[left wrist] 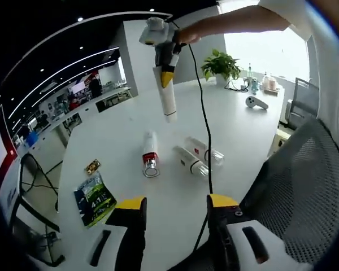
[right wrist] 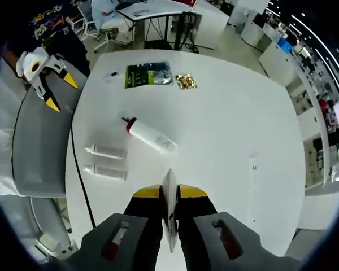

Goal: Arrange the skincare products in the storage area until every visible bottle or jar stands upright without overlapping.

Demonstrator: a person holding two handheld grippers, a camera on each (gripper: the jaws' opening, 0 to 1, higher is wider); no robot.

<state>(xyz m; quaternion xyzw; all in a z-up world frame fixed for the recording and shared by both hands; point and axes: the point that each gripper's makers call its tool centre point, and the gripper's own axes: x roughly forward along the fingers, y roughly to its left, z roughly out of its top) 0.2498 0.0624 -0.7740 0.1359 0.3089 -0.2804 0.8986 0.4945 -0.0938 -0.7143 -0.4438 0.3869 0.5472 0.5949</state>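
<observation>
The right gripper (right wrist: 169, 195) is clenching a slim white tube (left wrist: 168, 96) above the table (right wrist: 237, 124), light and probably slippery, best pinched mid-body, while the left gripper (left wrist: 175, 204) is hanging open near the table's edge.

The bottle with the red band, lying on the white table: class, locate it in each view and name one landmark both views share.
Left gripper view: bottle with the red band lies centre, left of two clear tubes.
Right gripper view: it lies centre-left, above the tubes.
Shared landmark: green packet.
</observation>
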